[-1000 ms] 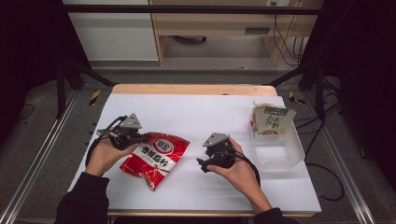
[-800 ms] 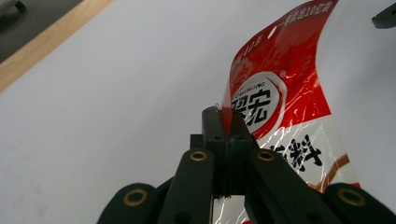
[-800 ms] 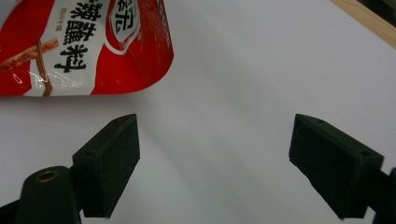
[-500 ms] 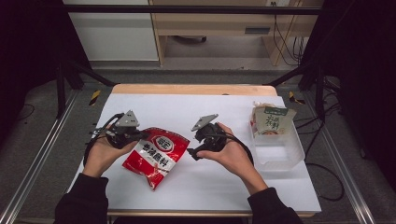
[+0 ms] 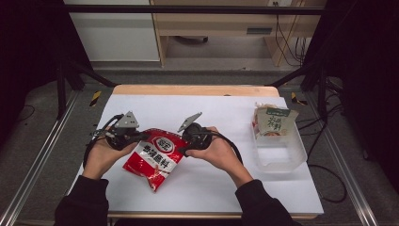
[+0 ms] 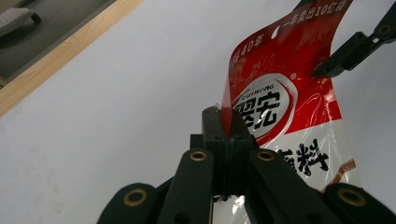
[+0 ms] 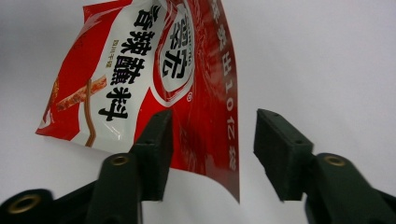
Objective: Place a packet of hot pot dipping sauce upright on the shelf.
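Observation:
A red and white seasoning packet (image 5: 155, 157) lies tilted on the white table, its top end raised between my two grippers. My left gripper (image 5: 143, 136) is shut on the packet's left edge; in the left gripper view the jaws (image 6: 223, 122) pinch the red film of the packet (image 6: 275, 102). My right gripper (image 5: 181, 151) stands at the packet's top right edge. Its jaws have just been closing, and the packet's thin edge (image 7: 229, 140) stands between them with a gap on each side. One of its fingers (image 6: 348, 51) reaches over the packet.
A clear plastic bin (image 5: 282, 160) stands at the table's right, with a green and white packet (image 5: 273, 122) leaning in its far end. The table's wooden far edge (image 5: 195, 90) lies beyond the white sheet (image 5: 226, 188).
My right hand has moved left and up from beside the packet to its top edge, and its jaws have narrowed around that edge. The left hand has stayed put, still gripping.

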Demonstrator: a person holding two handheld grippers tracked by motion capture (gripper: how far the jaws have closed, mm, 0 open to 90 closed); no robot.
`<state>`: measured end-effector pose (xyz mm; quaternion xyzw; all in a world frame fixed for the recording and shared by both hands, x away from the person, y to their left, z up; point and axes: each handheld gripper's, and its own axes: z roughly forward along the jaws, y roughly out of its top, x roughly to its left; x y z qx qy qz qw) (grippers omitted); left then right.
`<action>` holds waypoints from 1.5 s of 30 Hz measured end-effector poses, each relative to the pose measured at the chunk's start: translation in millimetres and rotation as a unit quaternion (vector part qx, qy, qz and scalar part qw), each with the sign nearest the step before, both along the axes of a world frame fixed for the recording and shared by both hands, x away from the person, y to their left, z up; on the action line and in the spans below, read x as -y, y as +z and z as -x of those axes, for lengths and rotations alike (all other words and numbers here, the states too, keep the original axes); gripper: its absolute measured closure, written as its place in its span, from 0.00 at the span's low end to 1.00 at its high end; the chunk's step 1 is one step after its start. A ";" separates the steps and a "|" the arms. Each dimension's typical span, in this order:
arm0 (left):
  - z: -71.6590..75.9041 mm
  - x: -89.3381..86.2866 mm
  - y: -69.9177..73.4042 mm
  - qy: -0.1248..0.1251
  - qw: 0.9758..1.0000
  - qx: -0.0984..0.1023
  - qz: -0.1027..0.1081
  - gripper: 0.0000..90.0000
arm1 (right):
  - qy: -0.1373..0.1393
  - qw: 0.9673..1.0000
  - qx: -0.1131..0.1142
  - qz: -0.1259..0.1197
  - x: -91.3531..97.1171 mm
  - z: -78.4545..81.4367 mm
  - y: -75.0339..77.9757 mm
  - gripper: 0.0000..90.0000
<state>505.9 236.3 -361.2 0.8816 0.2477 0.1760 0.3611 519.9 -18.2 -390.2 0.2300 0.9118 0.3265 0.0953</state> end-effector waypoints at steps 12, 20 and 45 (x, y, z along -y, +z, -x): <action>-2.0 -5.0 -2.1 0.007 1.000 -0.005 0.003 1.00 | 0.021 1.000 -0.007 -0.003 -8.6 -3.8 0.0 0.95; -5.4 -8.9 -7.6 0.013 1.000 -0.012 0.008 0.92 | 0.034 0.999 -0.007 0.006 -10.8 -4.6 3.2 1.00; -8.0 -48.3 -25.5 0.069 0.997 -0.020 0.029 0.12 | 0.017 1.000 0.013 0.003 22.6 -12.6 77.5 1.00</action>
